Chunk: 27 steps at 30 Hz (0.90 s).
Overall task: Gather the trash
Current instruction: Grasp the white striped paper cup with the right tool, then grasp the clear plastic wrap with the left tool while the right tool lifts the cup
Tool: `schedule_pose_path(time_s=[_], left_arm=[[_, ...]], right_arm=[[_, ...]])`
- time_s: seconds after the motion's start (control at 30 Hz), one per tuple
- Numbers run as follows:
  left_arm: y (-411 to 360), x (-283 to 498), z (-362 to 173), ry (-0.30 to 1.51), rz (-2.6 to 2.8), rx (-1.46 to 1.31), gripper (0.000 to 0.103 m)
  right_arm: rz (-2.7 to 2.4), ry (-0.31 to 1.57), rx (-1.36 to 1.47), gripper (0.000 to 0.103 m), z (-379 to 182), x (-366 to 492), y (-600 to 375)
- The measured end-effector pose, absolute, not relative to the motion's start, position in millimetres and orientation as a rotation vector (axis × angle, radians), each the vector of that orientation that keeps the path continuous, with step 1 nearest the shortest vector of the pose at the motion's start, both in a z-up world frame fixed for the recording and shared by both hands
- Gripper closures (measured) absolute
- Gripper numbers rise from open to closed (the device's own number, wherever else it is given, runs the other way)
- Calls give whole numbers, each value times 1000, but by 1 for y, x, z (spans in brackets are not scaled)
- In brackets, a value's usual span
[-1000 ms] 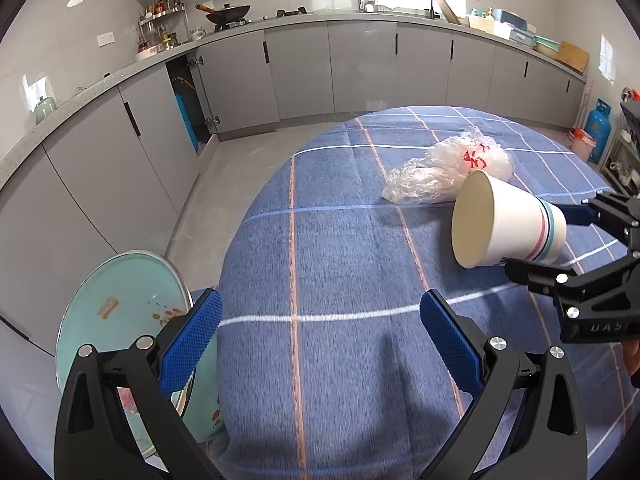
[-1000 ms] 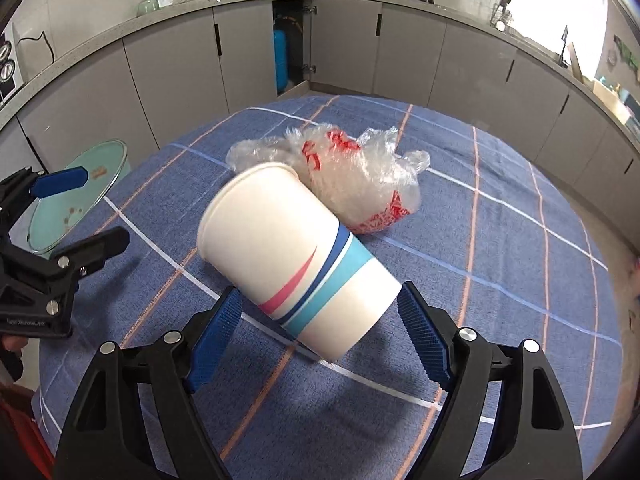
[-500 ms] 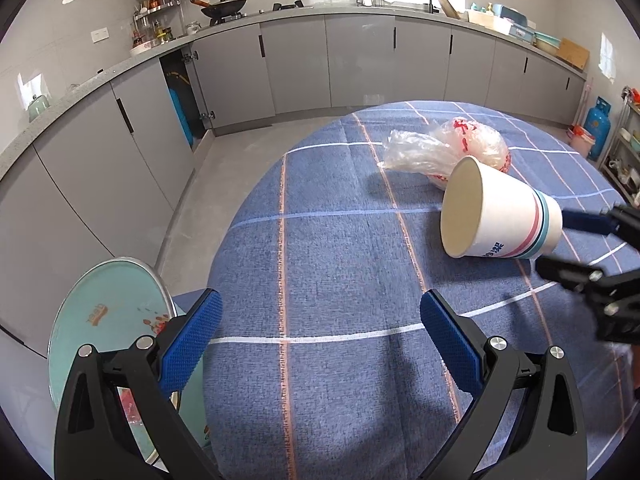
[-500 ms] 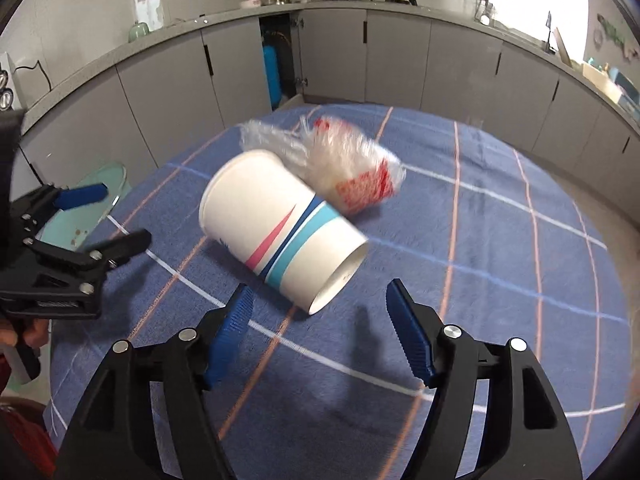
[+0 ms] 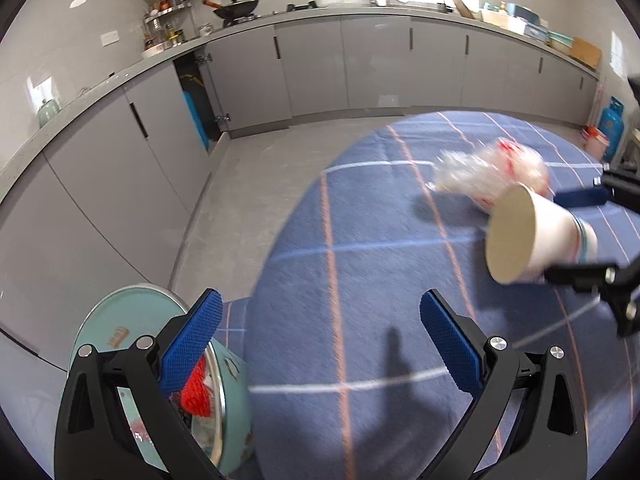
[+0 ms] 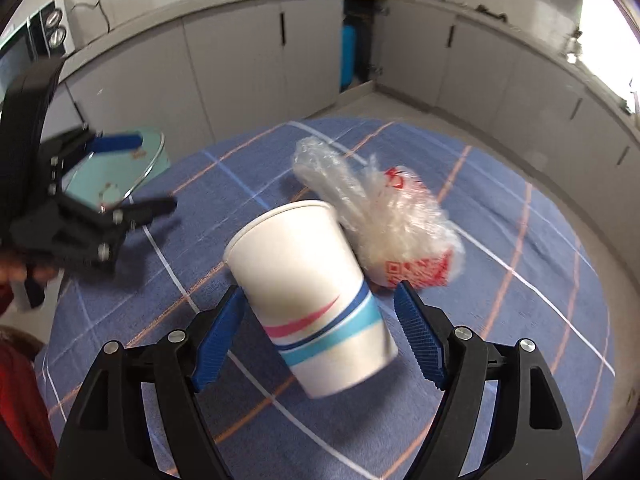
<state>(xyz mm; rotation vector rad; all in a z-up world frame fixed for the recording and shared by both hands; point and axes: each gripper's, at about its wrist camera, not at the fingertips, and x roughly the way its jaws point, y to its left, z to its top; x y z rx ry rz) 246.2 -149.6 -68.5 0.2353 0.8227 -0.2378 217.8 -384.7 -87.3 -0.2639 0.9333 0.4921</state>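
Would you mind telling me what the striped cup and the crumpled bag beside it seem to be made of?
The cup looks like coated paper: matte white wall, printed stripes, rolled rim. The bag looks like thin clear plastic film: glossy, wrinkled, see-through, with red print.

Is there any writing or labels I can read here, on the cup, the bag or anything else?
None can be read.
Plastic bag: red printing and a red QR code, characters too blurred to read.
Paper cup: only pink and blue stripes, no words visible.
Bin lid: a small orange mark, too small to read.
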Motion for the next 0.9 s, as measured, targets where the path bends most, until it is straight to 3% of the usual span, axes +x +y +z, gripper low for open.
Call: schedule_pose_path(time_s=[0.27, 0.6, 0.9], left_arm=[[-161, 259, -67, 832, -268, 239, 6], [-206, 256, -59, 792, -325, 242, 6], [-276, 267, -40, 724, -369, 236, 6]], right_arm=[[525, 935, -175, 41, -95, 215, -394], [143, 829, 64, 41, -58, 184, -474], [-277, 749, 265, 40, -69, 204, -532]])
